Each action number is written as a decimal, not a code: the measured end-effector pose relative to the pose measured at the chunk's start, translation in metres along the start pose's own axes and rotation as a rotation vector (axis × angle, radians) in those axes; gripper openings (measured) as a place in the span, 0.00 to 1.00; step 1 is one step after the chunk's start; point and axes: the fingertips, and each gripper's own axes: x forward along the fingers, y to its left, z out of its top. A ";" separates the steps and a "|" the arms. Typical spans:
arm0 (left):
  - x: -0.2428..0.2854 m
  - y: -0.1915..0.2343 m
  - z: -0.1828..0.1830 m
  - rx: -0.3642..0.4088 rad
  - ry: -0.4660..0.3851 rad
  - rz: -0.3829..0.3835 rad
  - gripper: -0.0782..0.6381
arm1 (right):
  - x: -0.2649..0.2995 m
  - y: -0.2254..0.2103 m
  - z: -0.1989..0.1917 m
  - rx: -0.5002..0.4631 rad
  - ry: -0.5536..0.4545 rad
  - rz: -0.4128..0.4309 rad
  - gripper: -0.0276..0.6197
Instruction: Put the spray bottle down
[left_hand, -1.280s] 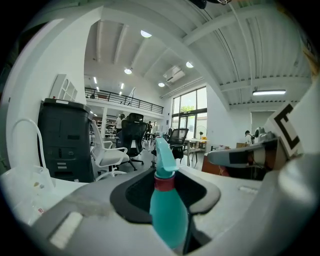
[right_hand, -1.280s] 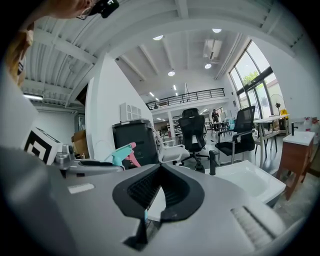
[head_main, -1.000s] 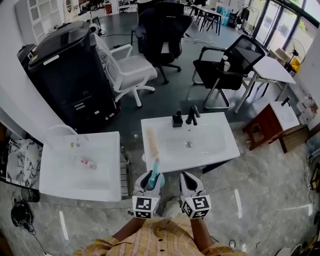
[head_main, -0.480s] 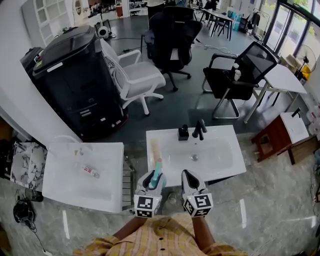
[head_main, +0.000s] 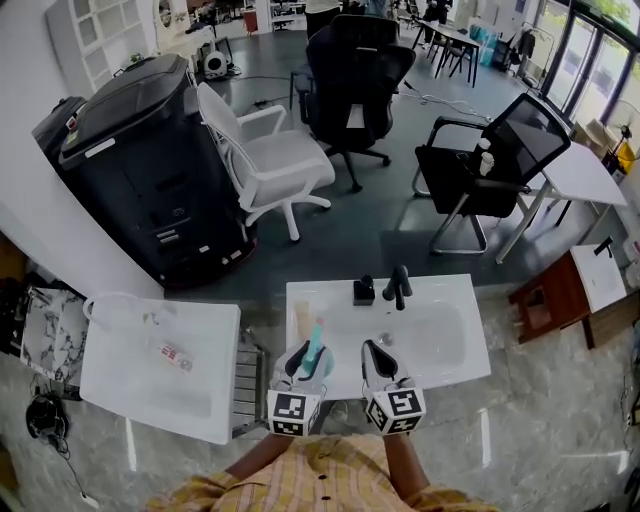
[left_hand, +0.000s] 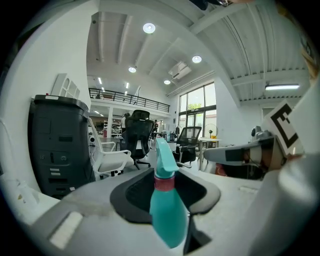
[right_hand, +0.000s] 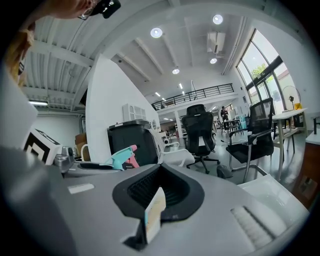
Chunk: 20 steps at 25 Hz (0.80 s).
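Observation:
A teal spray bottle (head_main: 313, 344) with a pink collar stands upright in my left gripper (head_main: 303, 366), nozzle pointing forward. In the left gripper view the spray bottle (left_hand: 166, 210) fills the gap of the left gripper (left_hand: 170, 222), and the pads press on its body. My right gripper (head_main: 376, 362) is beside it on the right. In the right gripper view a thin cream pad with a teal edge (right_hand: 154, 212) sticks up from the narrow gap of the right gripper (right_hand: 150, 227). Both grippers hover over the front edge of a white sink counter (head_main: 450, 345).
On the counter are a black faucet (head_main: 400, 285), a small black dispenser (head_main: 363, 291) and a cream strip (head_main: 303, 312). A white table (head_main: 130, 385) with a small bottle (head_main: 174, 353) stands to the left. Office chairs (head_main: 275, 165) and a black cabinet (head_main: 135, 160) lie beyond.
Both grippers have moved forward, and the sink counter has come in under them. The spray bottle stays held upright in the left gripper.

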 end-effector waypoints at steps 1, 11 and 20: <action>0.007 0.000 0.001 -0.003 0.002 0.004 0.30 | 0.004 -0.005 0.000 0.001 0.003 0.004 0.04; 0.063 0.008 -0.001 -0.023 0.023 0.045 0.30 | 0.042 -0.046 -0.002 0.007 0.035 0.054 0.04; 0.096 0.013 -0.008 -0.027 0.048 0.087 0.30 | 0.061 -0.067 -0.019 0.027 0.073 0.091 0.04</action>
